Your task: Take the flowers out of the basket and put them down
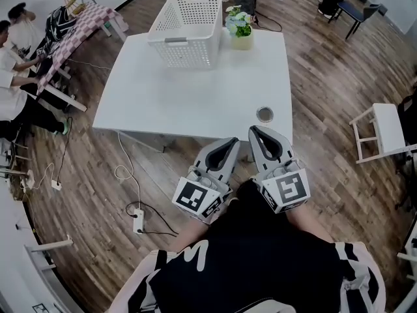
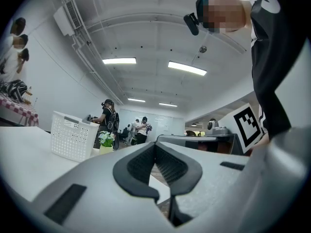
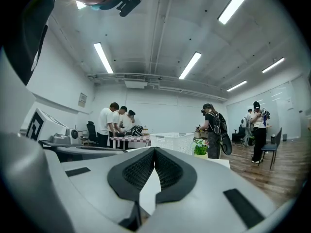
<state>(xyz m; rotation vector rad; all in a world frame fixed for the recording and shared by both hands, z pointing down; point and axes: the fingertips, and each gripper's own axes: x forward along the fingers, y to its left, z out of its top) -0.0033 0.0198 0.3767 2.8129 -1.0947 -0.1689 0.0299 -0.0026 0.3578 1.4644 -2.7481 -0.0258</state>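
Observation:
A white perforated basket (image 1: 186, 28) stands at the far side of the white table (image 1: 169, 103). Just to its right, on the table and outside the basket, is a small cream pot of white and green flowers (image 1: 240, 26). My left gripper (image 1: 230, 141) and right gripper (image 1: 255, 131) are held side by side near my body, at the table's front edge, far from both. Each is shut with nothing between its jaws. In the left gripper view the shut left gripper (image 2: 155, 145) points toward the basket (image 2: 73, 136) and flowers (image 2: 106, 140). Past the shut right gripper (image 3: 154, 151), the right gripper view shows the basket (image 3: 172, 141) and the flowers (image 3: 200, 147).
A small round metal object (image 1: 264, 115) lies near the table's front right edge. A white chair (image 1: 384, 132) stands on the right. People sit at a checkered table (image 1: 78, 25) on the left. A power strip (image 1: 138, 222) and cable lie on the wooden floor.

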